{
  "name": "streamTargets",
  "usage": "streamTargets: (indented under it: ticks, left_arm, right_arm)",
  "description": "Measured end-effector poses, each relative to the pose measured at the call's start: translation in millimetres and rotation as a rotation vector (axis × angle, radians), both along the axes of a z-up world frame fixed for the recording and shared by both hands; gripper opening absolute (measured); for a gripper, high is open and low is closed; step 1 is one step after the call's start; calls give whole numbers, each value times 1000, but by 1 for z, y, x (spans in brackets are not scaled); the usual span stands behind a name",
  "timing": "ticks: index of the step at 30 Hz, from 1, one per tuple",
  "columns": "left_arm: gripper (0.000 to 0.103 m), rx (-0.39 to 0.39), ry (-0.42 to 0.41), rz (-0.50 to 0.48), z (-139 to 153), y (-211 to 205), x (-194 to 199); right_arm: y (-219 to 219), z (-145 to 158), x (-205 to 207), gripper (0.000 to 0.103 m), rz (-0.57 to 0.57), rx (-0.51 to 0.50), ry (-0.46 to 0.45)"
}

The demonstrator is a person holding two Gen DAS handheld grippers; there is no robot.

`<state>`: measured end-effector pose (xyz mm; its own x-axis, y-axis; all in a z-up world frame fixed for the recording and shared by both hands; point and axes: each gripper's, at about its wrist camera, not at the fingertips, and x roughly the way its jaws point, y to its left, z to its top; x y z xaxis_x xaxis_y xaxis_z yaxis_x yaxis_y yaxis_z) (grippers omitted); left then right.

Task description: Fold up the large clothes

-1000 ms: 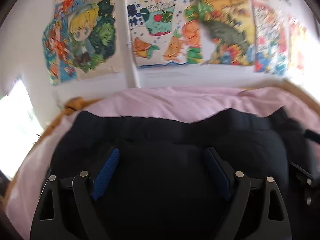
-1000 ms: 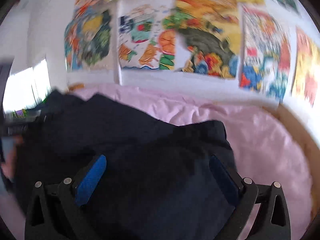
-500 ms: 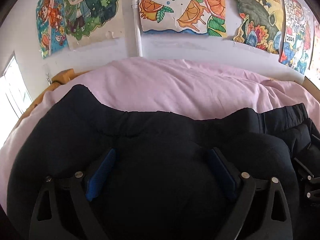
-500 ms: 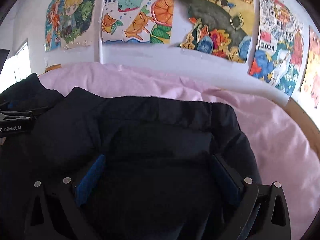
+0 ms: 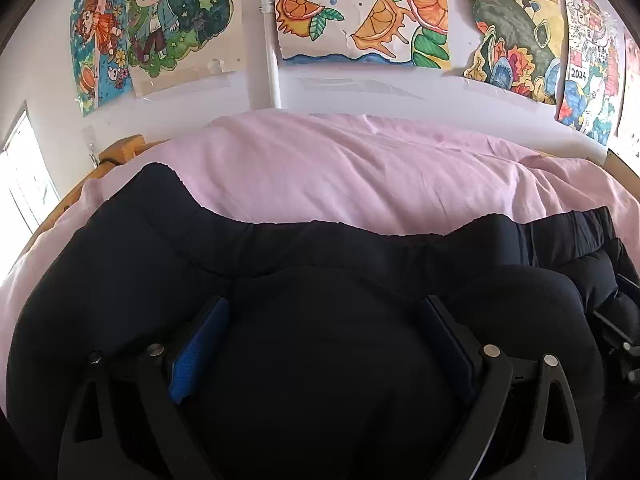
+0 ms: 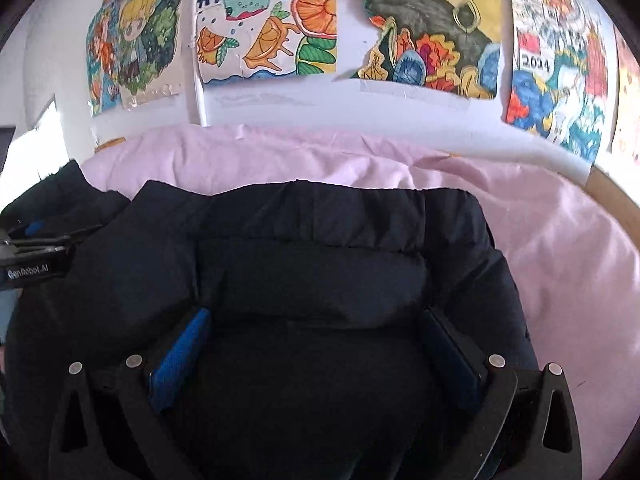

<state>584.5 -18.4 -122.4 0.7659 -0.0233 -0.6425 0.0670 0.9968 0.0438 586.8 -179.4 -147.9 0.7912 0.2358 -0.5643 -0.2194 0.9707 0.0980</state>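
A large dark navy puffer jacket (image 5: 304, 264) lies on a pink bed cover (image 5: 360, 168); it also shows in the right wrist view (image 6: 320, 264). My left gripper (image 5: 324, 320) is wide open, its blue-padded fingers (image 5: 200, 344) pressed down into the jacket's left part. My right gripper (image 6: 316, 332) is wide open too, its fingers (image 6: 180, 356) resting on the jacket's right part, near the folded hem. The left gripper's body shows at the left edge of the right wrist view (image 6: 32, 248). Neither pair of jaws is closed on the fabric.
The pink cover (image 6: 560, 264) spreads beyond and to the right of the jacket. A wooden bed frame (image 5: 120, 152) edges the bed. The white wall (image 5: 360, 88) with several colourful drawings and a white pipe (image 5: 274, 60) stands right behind the bed.
Both grippers have come down and forward onto the jacket and settled; the blur is gone. The jacket's far edge now lies flatter on the cover. The jaws stayed open throughout.
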Motion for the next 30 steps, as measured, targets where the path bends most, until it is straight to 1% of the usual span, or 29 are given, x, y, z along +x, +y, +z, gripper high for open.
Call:
streamTargets:
  ticks: [2, 6, 10, 12, 14, 15, 16, 17, 19, 21, 23, 24, 26, 27, 29, 30]
  left_arm:
    - [93, -2, -5, -6, -1, 0, -1]
    - [93, -8, -11, -6, -2, 0, -1]
    - [93, -12, -11, -10, -1, 1, -2]
    - [93, -28, -7, -20, 3, 3, -5]
    - [93, -88, -15, -59, 14, 10, -15]
    - [93, -144, -24, -89, 22, 18, -22]
    - [93, -177, -31, -111, 31, 24, -29]
    - [93, -191, -41, -121, 38, 30, -36]
    - [93, -177, -76, -118, 55, 43, -54]
    - [93, -128, -134, -83, 69, 62, -73]
    - [93, -85, -157, -33, 73, 75, -82]
    - [93, -71, -146, -13, 70, 82, -81]
    - [93, -59, -65, 57, 52, 95, -68]
    - [95, -102, -9, 77, 39, 103, -56]
    - [102, -260, 54, 72, 19, 119, -43]
    - [102, -321, 74, 83, 12, 126, -37]
  right_arm:
    - [-3, 0, -2, 103, -3, 17, -3]
    - [0, 0, -4, 103, -6, 4, -9]
    - [5, 0, -8, 103, -20, -34, -29]
    - [7, 1, -12, 103, -27, -50, -44]
    - [8, 3, -16, 103, -34, -64, -52]
    - [7, 5, -19, 103, -36, -68, -51]
    - [4, 7, -22, 103, -37, -67, -52]
    - [0, 11, -26, 103, -40, -61, -56]
    - [-12, 19, -35, 103, -69, -53, -69]
    - [-33, 24, -46, 103, -137, -23, -76]
    - [-48, 20, -47, 103, -164, 13, -45]
    - [-51, 18, -46, 103, -163, 23, -32]
    - [-55, 12, -46, 103, -161, 42, -26]
    - [-56, 7, -44, 103, -157, 52, -19]
    - [-58, 1, -39, 103, -144, 72, -2]
    - [-58, -2, -35, 103, -140, 81, 7]
